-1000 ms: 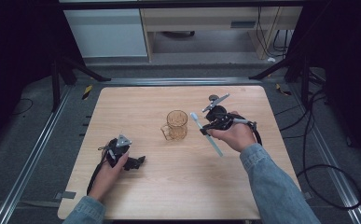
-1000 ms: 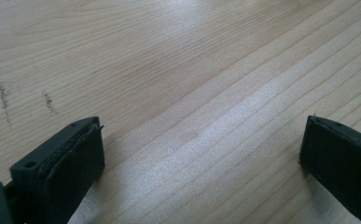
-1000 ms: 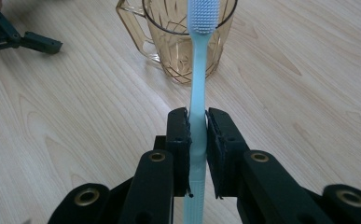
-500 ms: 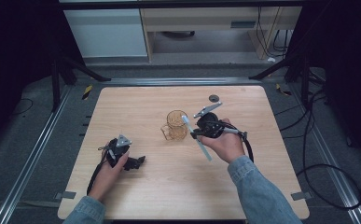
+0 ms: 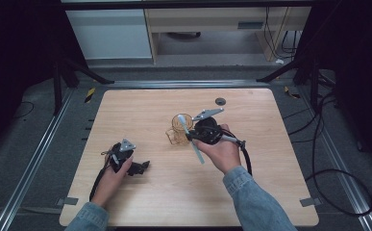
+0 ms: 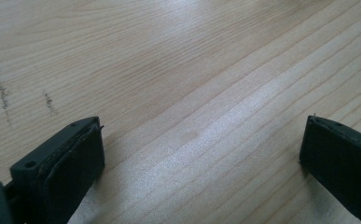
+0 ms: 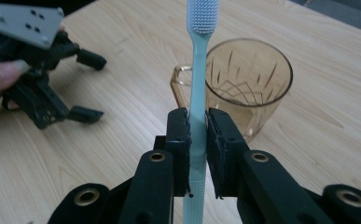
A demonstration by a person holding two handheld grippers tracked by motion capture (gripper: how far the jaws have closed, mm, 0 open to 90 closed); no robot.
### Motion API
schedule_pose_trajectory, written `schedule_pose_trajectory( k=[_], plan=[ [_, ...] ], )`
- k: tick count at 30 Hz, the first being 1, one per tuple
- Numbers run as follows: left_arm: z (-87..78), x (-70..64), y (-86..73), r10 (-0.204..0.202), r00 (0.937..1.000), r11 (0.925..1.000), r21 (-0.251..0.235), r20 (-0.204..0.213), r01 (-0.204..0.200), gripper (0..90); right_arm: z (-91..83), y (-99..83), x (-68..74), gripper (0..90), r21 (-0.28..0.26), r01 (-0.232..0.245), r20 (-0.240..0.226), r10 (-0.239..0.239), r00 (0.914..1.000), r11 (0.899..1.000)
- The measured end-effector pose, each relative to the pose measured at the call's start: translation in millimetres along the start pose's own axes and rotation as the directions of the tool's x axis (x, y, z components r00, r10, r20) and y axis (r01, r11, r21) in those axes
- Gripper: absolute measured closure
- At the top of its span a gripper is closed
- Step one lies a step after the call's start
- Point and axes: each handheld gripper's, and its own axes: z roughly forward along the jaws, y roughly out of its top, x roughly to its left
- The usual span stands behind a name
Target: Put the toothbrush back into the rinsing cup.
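A light-blue toothbrush [image 7: 197,60] stands clamped between the jaws of my right gripper [image 7: 197,135], bristle head up and away from me. In the high view the toothbrush [image 5: 193,142] slants beside the amber glass mug [image 5: 179,129], with the right gripper [image 5: 193,136] just right of the mug. The mug [image 7: 250,84] sits on the wooden table right behind the brush, handle to its left. My left gripper [image 5: 142,167] rests low over the table at the front left, jaws wide apart, with bare wood between its fingertips [image 6: 75,154].
The light wooden table [image 5: 270,192] has a small dark round disc [image 5: 220,101] near its back edge. Faint pencil marks [image 6: 5,98] show on the wood. Cables and metal rails run along the floor on both sides.
My right gripper has carried the toothbrush leftward, from right of the mug to close beside it. The left gripper has stayed put.
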Motion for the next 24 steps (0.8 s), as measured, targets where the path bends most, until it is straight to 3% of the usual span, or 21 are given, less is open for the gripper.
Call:
schedule_pose_trajectory(
  k=[12, 24],
  plan=[
    [0.1, 0.0, 0.0, 0.0, 1.0, 1.0, -0.001, 0.0, 0.0, 0.0, 10.4, 5.3, 11.9, 79.5, -0.105, -0.021, 0.011, 0.023, 0.9997, 0.994],
    [0.1, 0.0, 0.0, 0.0, 1.0, 1.0, -0.001, 0.001, 0.001, 0.0, 22.4, 10.9, 26.4, 79.5, -0.217, -0.042, 0.034, 0.051, 0.9981, 0.975]
  ],
)
